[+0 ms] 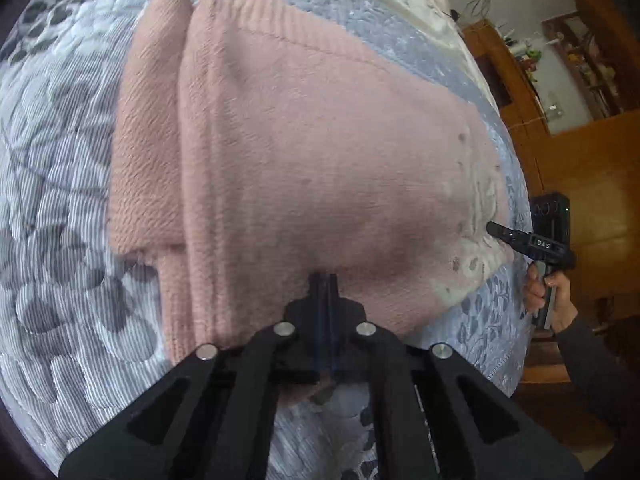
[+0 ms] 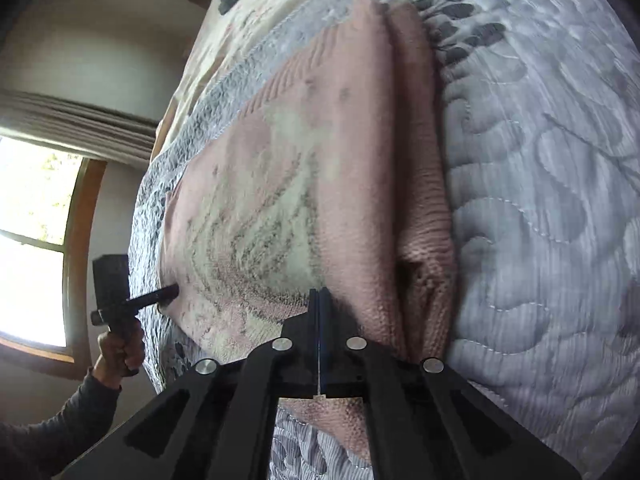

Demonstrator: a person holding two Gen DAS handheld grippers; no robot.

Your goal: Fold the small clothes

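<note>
We see the pink sweater (image 1: 320, 152) lying flat on the grey quilt (image 1: 60, 200), one sleeve (image 1: 148, 140) folded alongside the body. The left gripper (image 1: 324, 280) is clamped on the sweater's near edge. The right gripper (image 2: 319, 294) is likewise closed on the sweater's edge beside its pale pattern (image 2: 260, 208).
</note>
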